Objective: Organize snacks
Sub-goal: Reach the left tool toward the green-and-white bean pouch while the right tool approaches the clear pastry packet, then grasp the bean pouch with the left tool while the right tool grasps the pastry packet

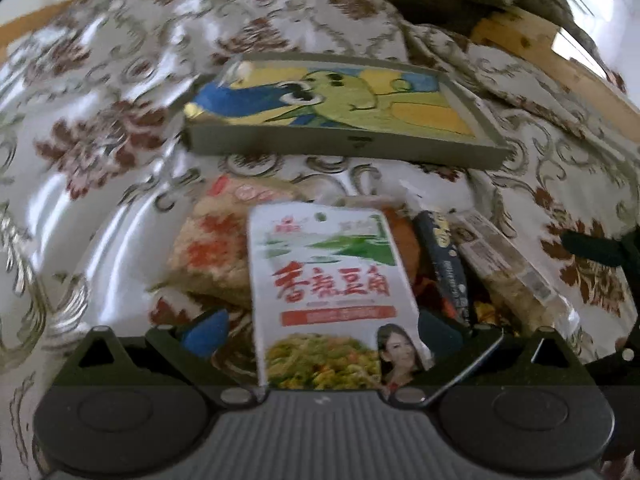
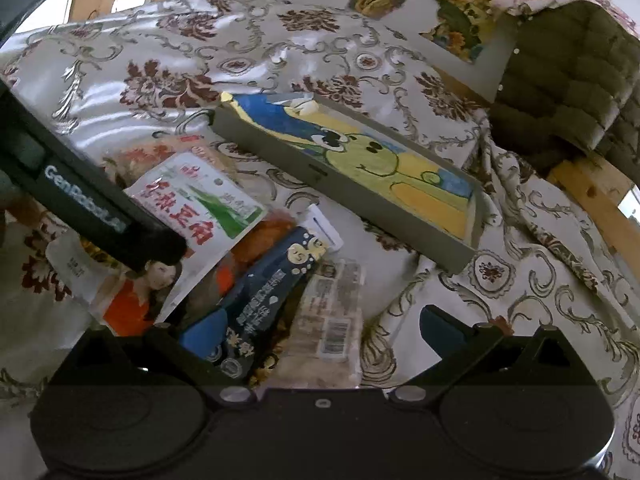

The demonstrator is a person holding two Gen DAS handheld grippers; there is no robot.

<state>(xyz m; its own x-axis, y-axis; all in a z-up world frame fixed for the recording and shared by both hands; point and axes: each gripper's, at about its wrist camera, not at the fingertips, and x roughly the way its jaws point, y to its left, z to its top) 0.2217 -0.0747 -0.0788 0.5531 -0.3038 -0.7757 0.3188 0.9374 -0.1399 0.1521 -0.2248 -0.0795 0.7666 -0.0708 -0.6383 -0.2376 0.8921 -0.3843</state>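
- The white snack packet (image 1: 332, 296) lies on top of the snack pile (image 2: 280, 292) on the flowery cloth (image 1: 120, 80), just in front of the tray (image 1: 348, 142).
- It looks light, thin and slippery, so I would pinch a flat edge.
- The left gripper (image 1: 320, 328) is open wide, with the packet between its fingers.
- The right gripper (image 2: 320, 328) is open wide over the dark blue packet (image 2: 264, 300).
- The tray with the bird picture holds no snacks, only a small pale scrap in one corner.
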